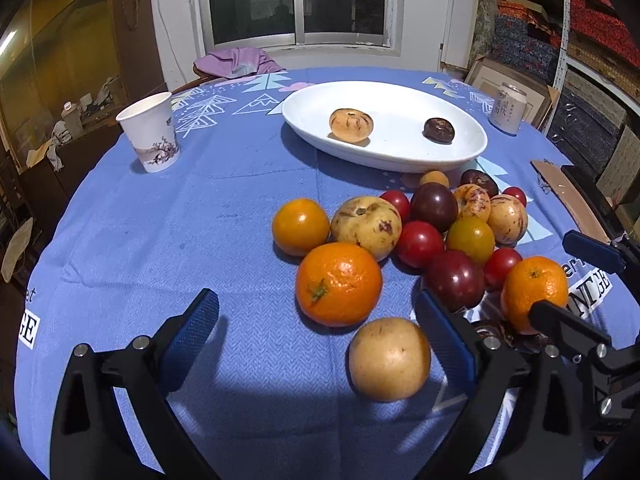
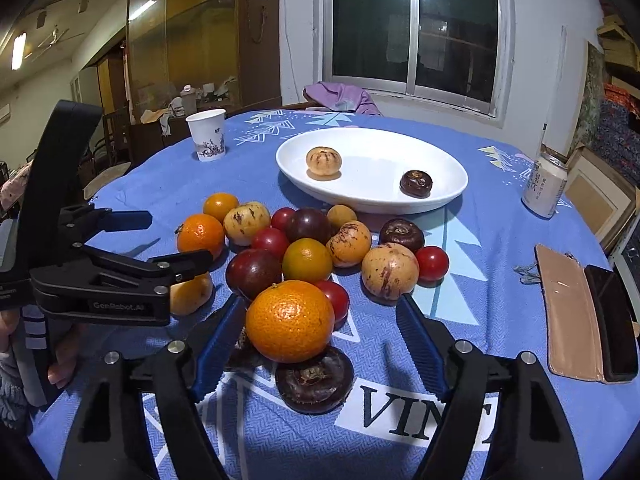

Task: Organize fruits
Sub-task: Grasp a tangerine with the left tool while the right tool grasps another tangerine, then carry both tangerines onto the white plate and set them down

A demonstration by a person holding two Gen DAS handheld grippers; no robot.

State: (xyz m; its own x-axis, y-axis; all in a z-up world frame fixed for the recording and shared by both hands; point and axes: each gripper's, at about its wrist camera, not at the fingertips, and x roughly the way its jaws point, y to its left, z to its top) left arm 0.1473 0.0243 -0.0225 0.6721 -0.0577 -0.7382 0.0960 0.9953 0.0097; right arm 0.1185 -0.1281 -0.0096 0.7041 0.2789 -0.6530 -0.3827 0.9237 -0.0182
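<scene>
A mandarin (image 2: 290, 321) sits on the blue tablecloth (image 2: 500, 248) between the right gripper (image 2: 322, 340)'s blue-padded fingers (image 2: 220, 340); the left pad stands just beside its skin, the right pad well apart, so the jaws are spread and grip nothing. A dark brown flat fruit (image 2: 315, 378) lies directly in front of it, nearer the camera. In the left wrist view, the left gripper (image 1: 316, 340) is also released, with a pale yellow fruit (image 1: 389, 359) close to its right pad (image 1: 444, 344) and a second mandarin (image 1: 339, 284) just beyond the fingertips. The remaining heap of tomatoes and speckled fruits lies behind, and the white oval dish (image 1: 400, 156) beyond holds two fruits. A paper cup (image 1: 151, 136) and a drink can (image 1: 508, 109) stand near the table's far edge.
</scene>
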